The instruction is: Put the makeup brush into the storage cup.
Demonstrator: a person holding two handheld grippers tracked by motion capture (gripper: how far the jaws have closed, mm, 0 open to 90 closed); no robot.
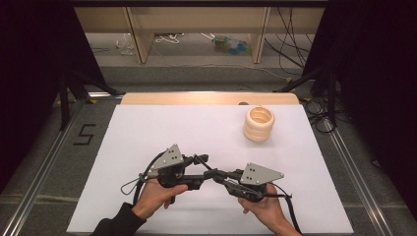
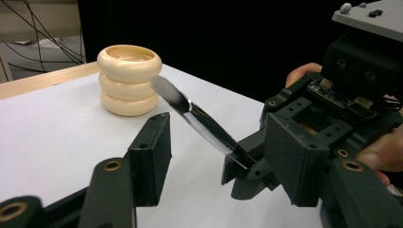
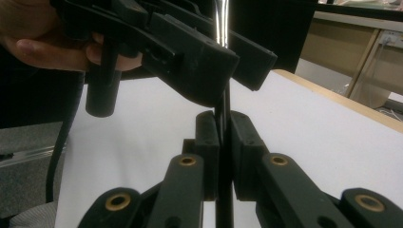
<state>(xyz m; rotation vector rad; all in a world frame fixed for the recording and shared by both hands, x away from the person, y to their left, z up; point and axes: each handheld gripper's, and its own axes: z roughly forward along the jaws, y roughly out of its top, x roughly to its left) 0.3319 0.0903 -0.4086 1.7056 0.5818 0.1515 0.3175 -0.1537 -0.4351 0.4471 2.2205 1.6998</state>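
Two hand-held grippers meet low over the near half of the white tabletop, jaw tips pointing at each other. Your right hand-held gripper is clamped shut on the dark handle end of a slim metal utensil, a butter knife or small spatula by the look of it; its rounded blade tip is blurred, so the exact kind is hard to tell. In the right gripper view the two black jaws press flat against the thin handle, which runs straight up between them. Your left hand-held gripper has its jaws standing apart on either side of the shiny shaft, neither pad touching it as far as the left gripper view shows. The utensil is off the tabletop, tilted, its blade end rising toward the far side. Beyond it a cream holder shaped like three stacked rings stands upright on the far right of the tabletop, well apart from both grippers. From the high view your left hand and right hand each wrap a gripper body near the tabletop's near edge.
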